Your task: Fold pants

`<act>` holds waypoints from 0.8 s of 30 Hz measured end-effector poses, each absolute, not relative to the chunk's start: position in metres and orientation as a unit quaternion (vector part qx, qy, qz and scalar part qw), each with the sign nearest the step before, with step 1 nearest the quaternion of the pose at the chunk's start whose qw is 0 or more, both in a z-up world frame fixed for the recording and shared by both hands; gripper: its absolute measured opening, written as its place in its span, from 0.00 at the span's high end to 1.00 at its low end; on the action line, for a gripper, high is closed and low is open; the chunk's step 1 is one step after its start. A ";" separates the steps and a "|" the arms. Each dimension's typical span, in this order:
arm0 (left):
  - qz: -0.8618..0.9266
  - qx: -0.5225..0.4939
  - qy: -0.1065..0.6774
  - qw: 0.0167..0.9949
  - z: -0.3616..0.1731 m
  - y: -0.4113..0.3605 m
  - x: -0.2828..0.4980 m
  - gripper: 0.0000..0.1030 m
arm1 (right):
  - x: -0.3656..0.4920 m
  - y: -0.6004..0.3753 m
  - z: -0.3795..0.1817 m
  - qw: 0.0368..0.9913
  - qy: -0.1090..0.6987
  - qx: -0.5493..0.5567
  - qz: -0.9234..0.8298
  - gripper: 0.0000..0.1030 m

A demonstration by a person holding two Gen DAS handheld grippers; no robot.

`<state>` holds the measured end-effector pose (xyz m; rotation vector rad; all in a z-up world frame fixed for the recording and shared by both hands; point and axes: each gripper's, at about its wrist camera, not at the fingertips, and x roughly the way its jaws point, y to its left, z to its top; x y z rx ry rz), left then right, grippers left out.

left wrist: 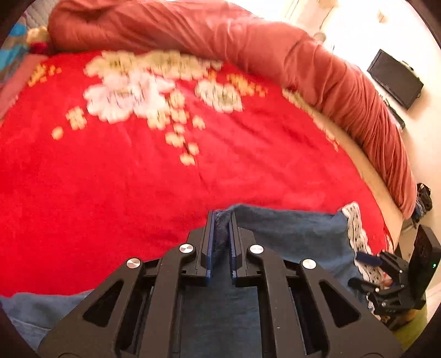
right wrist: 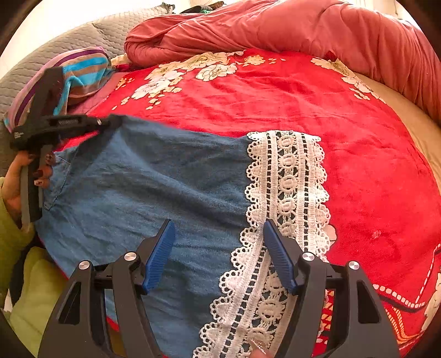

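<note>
Blue denim pants (right wrist: 154, 187) with a white lace hem (right wrist: 289, 187) lie on a red floral blanket (right wrist: 358, 154). My left gripper (left wrist: 222, 220) is shut on a bunched edge of the denim (left wrist: 289, 231) and lifts it a little; it also shows in the right wrist view (right wrist: 110, 122) at the pants' far left corner. My right gripper (right wrist: 217, 228) is open above the near edge of the pants, its fingers straddling the denim and the lace. It shows in the left wrist view (left wrist: 369, 258) by the lace hem (left wrist: 355, 234).
A rolled salmon-pink duvet (right wrist: 275, 24) runs along the far and right sides of the bed. A striped pillow (right wrist: 80, 71) and grey quilted headboard (right wrist: 82, 35) sit at the left. A black monitor (left wrist: 395, 78) stands by the wall.
</note>
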<state>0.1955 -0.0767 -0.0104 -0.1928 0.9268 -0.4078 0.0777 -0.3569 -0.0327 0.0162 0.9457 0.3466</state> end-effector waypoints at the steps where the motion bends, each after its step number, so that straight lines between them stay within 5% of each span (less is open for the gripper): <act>1: -0.189 -0.084 0.446 0.871 -0.013 -0.078 0.197 0.97 | 0.078 -0.356 -0.033 0.876 0.454 0.005 0.165 0.36; 12: -0.167 -0.059 0.479 0.860 -0.039 -0.081 0.206 0.94 | 0.114 -0.398 0.011 0.901 0.416 0.047 0.116 0.37; 21: -0.164 -0.057 0.478 0.861 -0.037 -0.082 0.205 0.94 | 0.170 -0.408 -0.038 0.852 0.494 0.097 0.142 0.38; 22: -0.165 -0.057 0.478 0.861 -0.037 -0.083 0.205 0.95 | 0.168 -0.406 -0.038 0.855 0.489 0.091 0.145 0.42; 24: -0.164 -0.050 0.476 0.863 -0.035 -0.085 0.203 0.96 | 0.165 -0.408 -0.035 0.853 0.482 0.108 0.172 0.74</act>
